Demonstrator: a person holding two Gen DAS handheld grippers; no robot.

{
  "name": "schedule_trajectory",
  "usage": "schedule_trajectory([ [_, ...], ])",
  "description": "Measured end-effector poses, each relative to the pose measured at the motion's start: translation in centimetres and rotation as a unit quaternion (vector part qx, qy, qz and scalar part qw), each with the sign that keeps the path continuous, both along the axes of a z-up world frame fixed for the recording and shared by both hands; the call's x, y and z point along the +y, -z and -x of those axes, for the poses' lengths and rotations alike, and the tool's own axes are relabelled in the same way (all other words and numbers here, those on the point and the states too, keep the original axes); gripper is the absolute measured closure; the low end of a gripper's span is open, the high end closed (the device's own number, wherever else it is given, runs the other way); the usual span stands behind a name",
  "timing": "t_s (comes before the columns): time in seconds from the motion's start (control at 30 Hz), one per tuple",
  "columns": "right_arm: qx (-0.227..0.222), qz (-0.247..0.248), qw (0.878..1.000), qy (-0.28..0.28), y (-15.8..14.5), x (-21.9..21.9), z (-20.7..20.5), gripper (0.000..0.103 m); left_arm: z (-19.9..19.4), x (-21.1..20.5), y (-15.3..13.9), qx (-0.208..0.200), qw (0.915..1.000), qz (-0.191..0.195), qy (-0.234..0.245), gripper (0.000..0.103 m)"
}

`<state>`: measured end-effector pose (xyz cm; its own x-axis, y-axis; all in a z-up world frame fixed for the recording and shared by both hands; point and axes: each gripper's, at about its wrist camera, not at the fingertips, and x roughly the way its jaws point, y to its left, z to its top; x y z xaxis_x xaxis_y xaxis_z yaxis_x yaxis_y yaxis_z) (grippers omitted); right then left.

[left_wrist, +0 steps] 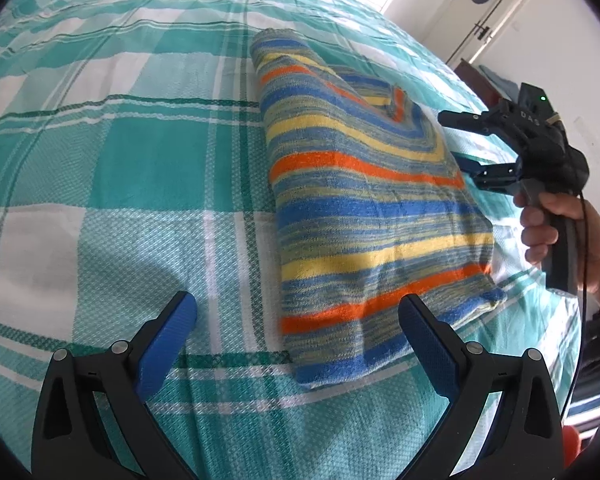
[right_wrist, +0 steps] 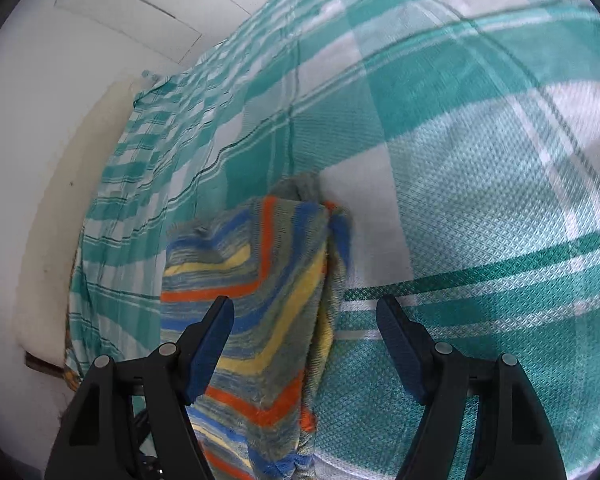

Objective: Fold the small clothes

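A folded striped cloth (left_wrist: 364, 208) in blue, yellow, orange and grey lies flat on the bed. My left gripper (left_wrist: 296, 312) hangs open just above the cloth's near corner, with nothing between its blue pads. My right gripper (left_wrist: 454, 140), held by a hand (left_wrist: 548, 220), stands open at the cloth's far right edge. In the right wrist view the striped cloth (right_wrist: 260, 280) runs under the left finger, and the right gripper (right_wrist: 304, 308) has its jaws wide apart, touching no fabric.
The bed is covered by a teal and white checked sheet (left_wrist: 140, 160). A white wall (right_wrist: 40, 160) runs along the bed's far side. A white door (left_wrist: 480, 20) stands beyond the bed's corner. A dark cable (left_wrist: 584, 260) hangs from the right gripper.
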<state>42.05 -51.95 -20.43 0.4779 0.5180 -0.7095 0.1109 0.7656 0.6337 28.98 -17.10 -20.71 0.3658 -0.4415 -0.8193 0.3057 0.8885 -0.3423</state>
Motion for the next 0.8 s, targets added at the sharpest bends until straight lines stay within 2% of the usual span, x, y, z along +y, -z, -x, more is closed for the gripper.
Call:
schedule_trajectory([
  [0.1,0.003,-0.011,1.000,-0.006,0.5,-0.3,-0.6,0.030,-0.5,-0.8,0.1,0.001,0.9999,0.012,0.008,0.005],
  [0.17,0.000,-0.012,1.000,-0.014,0.6,-0.1,-1.4,0.029,-0.8,-1.4,0.1,0.006,0.9997,0.020,0.014,0.017],
  [0.23,0.000,-0.029,0.999,-0.021,0.8,0.2,-2.4,0.029,-0.9,-1.9,0.2,0.011,0.9995,0.022,0.019,0.021],
  [0.3,0.005,-0.048,0.999,-0.025,1.5,0.7,-3.4,0.029,-1.1,-2.2,0.2,0.013,0.9994,0.024,0.023,0.021],
  [0.53,-0.004,-0.031,0.999,-0.023,1.5,2.2,-3.7,0.029,-2.0,-2.0,0.5,0.030,0.9983,0.048,0.015,0.026],
  [0.6,-0.005,-0.041,0.999,-0.017,1.6,2.1,-3.7,0.031,-2.1,-2.2,0.5,0.032,0.9983,0.047,0.016,0.035],
  [0.63,-0.004,-0.044,0.999,-0.015,1.6,2.0,-3.7,0.032,-2.2,-2.6,0.5,0.034,0.9982,0.047,0.019,0.046],
  [0.67,-0.003,-0.045,0.999,-0.015,1.7,1.7,-3.6,0.038,-2.3,-2.9,0.6,0.039,0.9980,0.045,0.023,0.053],
  [0.7,-0.001,-0.037,0.999,-0.017,1.7,1.8,-3.5,0.050,-2.5,-3.2,0.8,0.040,0.9982,0.040,0.021,0.054],
  [0.73,0.001,-0.027,0.999,-0.019,1.7,1.9,-3.5,0.055,-2.6,-3.3,0.9,0.041,0.9984,0.035,0.018,0.061],
  [0.77,0.003,-0.013,1.000,-0.019,1.8,2.1,-3.5,0.071,-2.8,-3.5,1.0,0.044,0.9985,0.030,0.013,0.070],
  [0.8,0.004,0.002,1.000,-0.017,1.7,2.1,-3.5,0.074,-2.9,-3.5,1.0,0.047,0.9984,0.029,0.011,0.074],
])
